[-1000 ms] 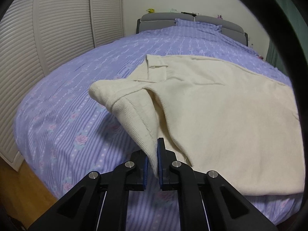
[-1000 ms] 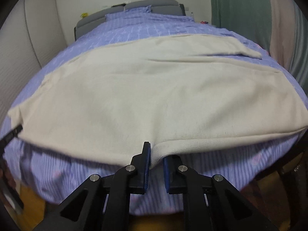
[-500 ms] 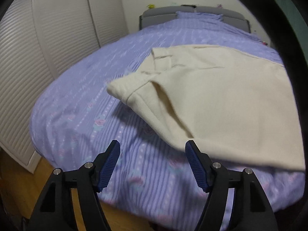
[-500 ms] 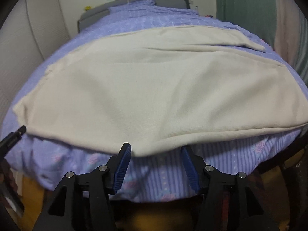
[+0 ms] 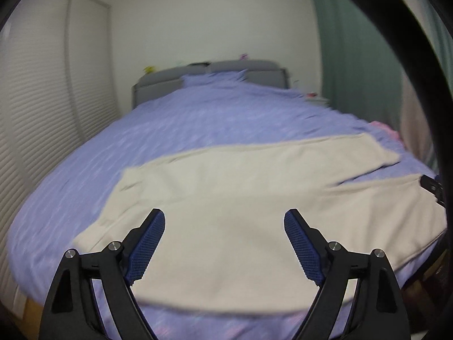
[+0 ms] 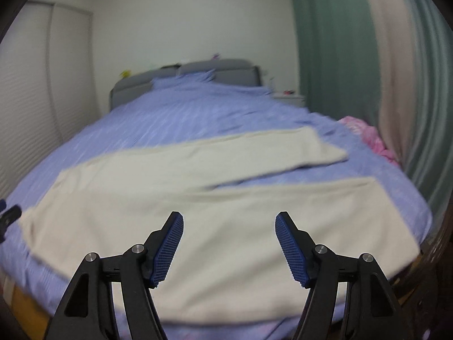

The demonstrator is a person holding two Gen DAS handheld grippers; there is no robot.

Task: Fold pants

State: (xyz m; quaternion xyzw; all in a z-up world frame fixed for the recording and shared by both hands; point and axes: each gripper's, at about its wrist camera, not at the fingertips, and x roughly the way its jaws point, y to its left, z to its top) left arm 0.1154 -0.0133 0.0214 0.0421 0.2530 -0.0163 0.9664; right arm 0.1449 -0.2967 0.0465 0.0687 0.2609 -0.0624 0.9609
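The cream pants (image 5: 240, 215) lie spread across the near end of the bed (image 5: 181, 130), on the purple cover, with the two legs running to the right side and a narrow gap of cover between them; the waist end is at the left. One second ago each claw was pinched on the near edge of the cloth, the left one lifting a corner of the waist; half a second ago both had let go, and that lifted corner has now dropped flat again. Now the left gripper (image 5: 224, 228) stands wide, with nothing between its blue pads, and it has pulled back and risen so that it looks over the whole garment. The right gripper (image 6: 229, 231) is the same, wide and empty (both views are blurred, so I think the hands are moving). In my judgement this means the straightening of the pants is finished and the real fold is not yet begun: the far leg is apart from the near leg. The next move probably calls for taking one leg and bringing it over the other.
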